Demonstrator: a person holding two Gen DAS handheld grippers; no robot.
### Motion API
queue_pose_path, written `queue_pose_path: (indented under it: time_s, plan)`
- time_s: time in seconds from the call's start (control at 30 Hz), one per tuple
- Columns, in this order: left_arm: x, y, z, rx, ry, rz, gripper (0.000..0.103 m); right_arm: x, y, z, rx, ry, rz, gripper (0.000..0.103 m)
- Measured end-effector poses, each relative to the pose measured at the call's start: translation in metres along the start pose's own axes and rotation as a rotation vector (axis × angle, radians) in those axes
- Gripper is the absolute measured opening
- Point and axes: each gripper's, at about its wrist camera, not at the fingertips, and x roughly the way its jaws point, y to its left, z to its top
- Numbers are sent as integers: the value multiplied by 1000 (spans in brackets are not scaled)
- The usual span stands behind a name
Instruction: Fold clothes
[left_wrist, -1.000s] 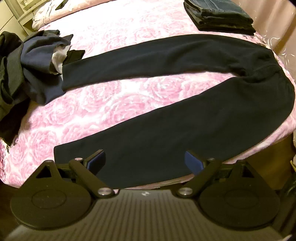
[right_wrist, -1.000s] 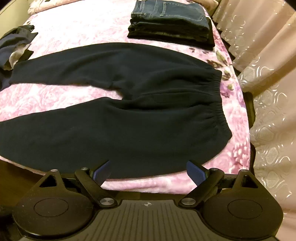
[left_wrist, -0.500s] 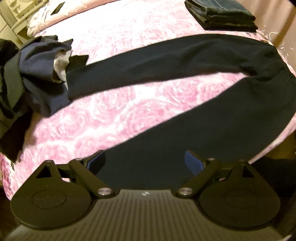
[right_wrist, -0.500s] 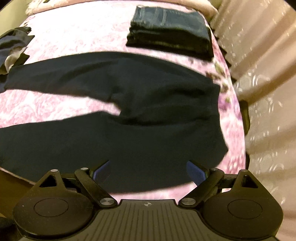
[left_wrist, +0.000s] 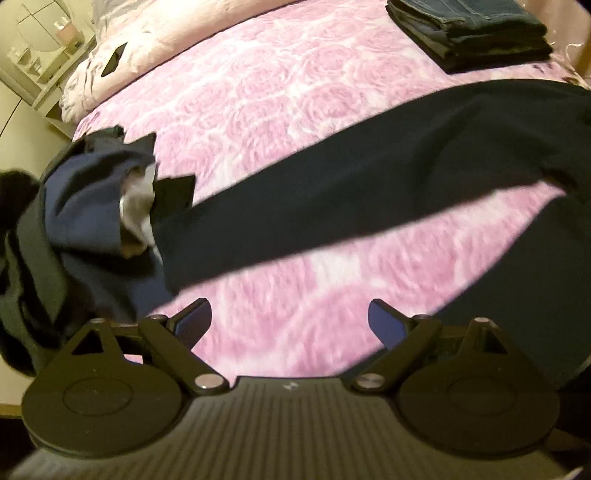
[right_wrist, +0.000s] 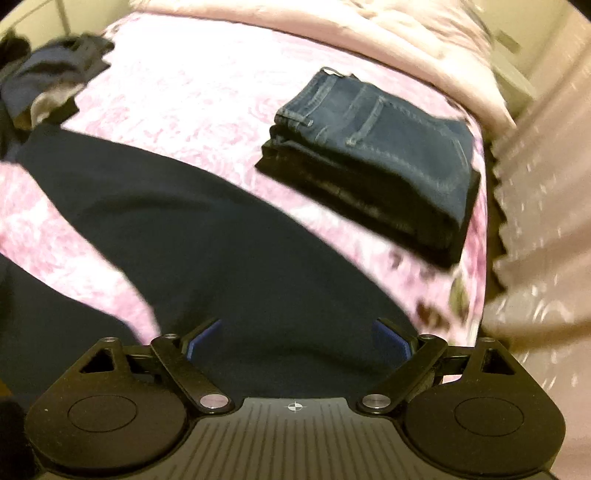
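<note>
Between spread fingers of left gripper (left_wrist: 290, 323): bare pink bedspread (left_wrist: 295, 122), nothing held. Right gripper (right_wrist: 297, 341) likewise wide open, empty, above seat of black sweatpants (right_wrist: 207, 236). Sweatpants flat, legs splayed toward unfolded pile (left_wrist: 70, 229), probably laid out for folding. Folded jeans stack (right_wrist: 373, 162) set apart, likely finished.

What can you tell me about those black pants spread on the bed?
The black pants look like soft, plain fleece sweatpants. They lie flat and unfolded on the pink rose bedspread, legs apart in a V. The far leg's cuff reaches the heap of dark clothes; whether they touch is unclear. The seat lies beneath the open right gripper, near folded jeans. Neither gripper holds them.
</note>
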Motion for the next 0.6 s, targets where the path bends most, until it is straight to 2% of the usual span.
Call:
queue_pose_path:
  time_s: [0.1,0.27,0.3,0.33,0.37,0.5,0.57,0.6]
  plan:
    - [20,5,26,67,-25,1,89,22,-14,17,-61,10,5,90]
    - [71,31,65,162,-35,-20,78,56,-23,36,-151,36,-12,90]
    - [85,38,72,185,-30,-28,75,64,-24,39,-162,47,-16,87]
    - [99,45,78,211,-25,-36,71,71,-25,42,-169,59,-17,75]
    - [113,51,83,239,-17,-46,69,78,-27,45,-169,71,-25,69]
    - [170,77,96,342,28,-95,55,108,-32,50,-152,99,-34,67]
    - [193,89,100,392,43,-122,51,123,-32,52,-158,118,-37,56]
    - [202,94,100,413,50,-136,50,130,-30,53,-162,125,-34,56]
